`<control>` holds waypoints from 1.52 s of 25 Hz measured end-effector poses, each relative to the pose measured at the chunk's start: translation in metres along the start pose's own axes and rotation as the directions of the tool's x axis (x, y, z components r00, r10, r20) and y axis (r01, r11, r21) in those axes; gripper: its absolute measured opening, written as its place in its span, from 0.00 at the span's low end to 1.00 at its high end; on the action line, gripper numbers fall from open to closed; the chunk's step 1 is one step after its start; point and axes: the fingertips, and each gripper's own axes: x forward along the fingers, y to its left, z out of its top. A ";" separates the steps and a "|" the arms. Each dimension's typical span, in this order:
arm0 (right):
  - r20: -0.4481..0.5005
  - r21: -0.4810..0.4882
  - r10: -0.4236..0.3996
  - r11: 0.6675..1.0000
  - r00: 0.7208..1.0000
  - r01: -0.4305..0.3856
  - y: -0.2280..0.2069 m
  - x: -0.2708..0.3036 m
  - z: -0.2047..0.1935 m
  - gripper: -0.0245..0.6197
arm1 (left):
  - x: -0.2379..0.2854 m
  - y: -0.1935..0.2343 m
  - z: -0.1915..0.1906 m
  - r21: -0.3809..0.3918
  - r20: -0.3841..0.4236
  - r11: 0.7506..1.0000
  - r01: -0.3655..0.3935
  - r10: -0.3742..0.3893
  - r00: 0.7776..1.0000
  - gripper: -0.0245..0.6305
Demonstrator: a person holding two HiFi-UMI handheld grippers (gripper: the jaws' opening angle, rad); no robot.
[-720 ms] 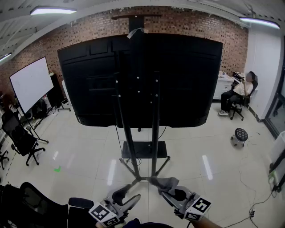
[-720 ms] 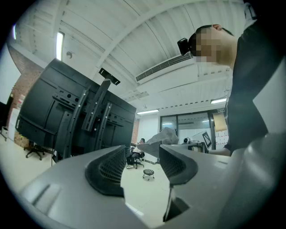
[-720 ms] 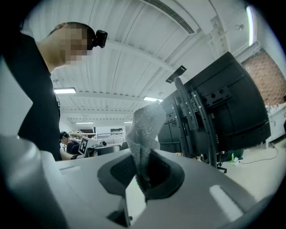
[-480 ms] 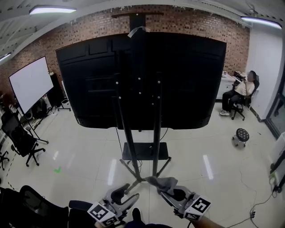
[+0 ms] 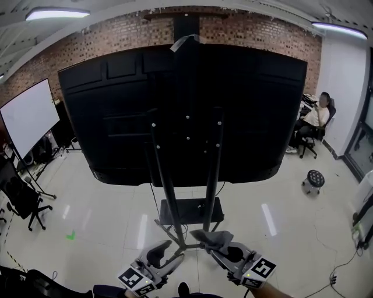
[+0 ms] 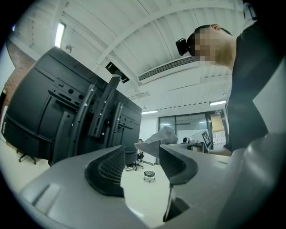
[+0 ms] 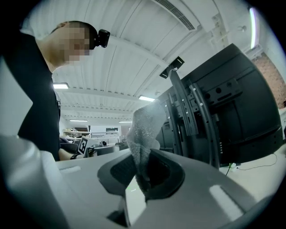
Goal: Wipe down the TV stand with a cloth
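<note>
Bright ceiling tubes (image 5: pixel 57 14), floor (image 5: pixel 268 218) glare, fisheye warp

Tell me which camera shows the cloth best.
The right gripper view: the cloth stands large and central, pinched in the right tool, its weave visible. The head view shows only a small grey bundle; the left gripper view, a pale corner beyond the open left tool.

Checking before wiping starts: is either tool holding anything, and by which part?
The right tool pinches the grey cloth by its lower end; the rest sticks up past the jaws. The left tool is open, holding nothing.
</note>
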 end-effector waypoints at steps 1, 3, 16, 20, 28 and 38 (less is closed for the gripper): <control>-0.001 0.000 -0.009 1.000 1.000 0.009 -0.007 0.010 0.001 0.10 | 0.002 0.011 0.003 -0.002 0.000 1.000 0.007 -0.007 1.000 0.43; 0.001 -0.004 -0.026 1.000 1.000 0.026 -0.020 0.029 0.004 0.10 | 0.006 0.033 0.009 -0.003 0.002 1.000 0.023 -0.023 1.000 0.43; 0.049 -0.101 -0.035 0.994 0.998 0.040 -0.049 0.115 0.057 0.10 | 0.030 0.116 0.047 0.060 0.042 0.992 0.114 -0.117 0.992 0.43; 0.070 -0.178 -0.040 0.983 0.997 0.052 -0.071 0.119 0.084 0.10 | 0.042 0.126 0.064 0.094 0.062 0.989 0.110 -0.116 0.991 0.43; 0.082 -0.356 -0.003 0.934 0.997 0.032 -0.086 0.137 0.149 0.11 | 0.067 0.129 0.116 0.207 0.113 0.972 0.114 -0.139 0.984 0.43; 0.099 -0.569 -0.025 0.818 0.995 0.078 -0.108 0.160 0.247 0.11 | 0.098 0.116 0.202 0.340 0.177 0.928 0.154 -0.224 0.958 0.44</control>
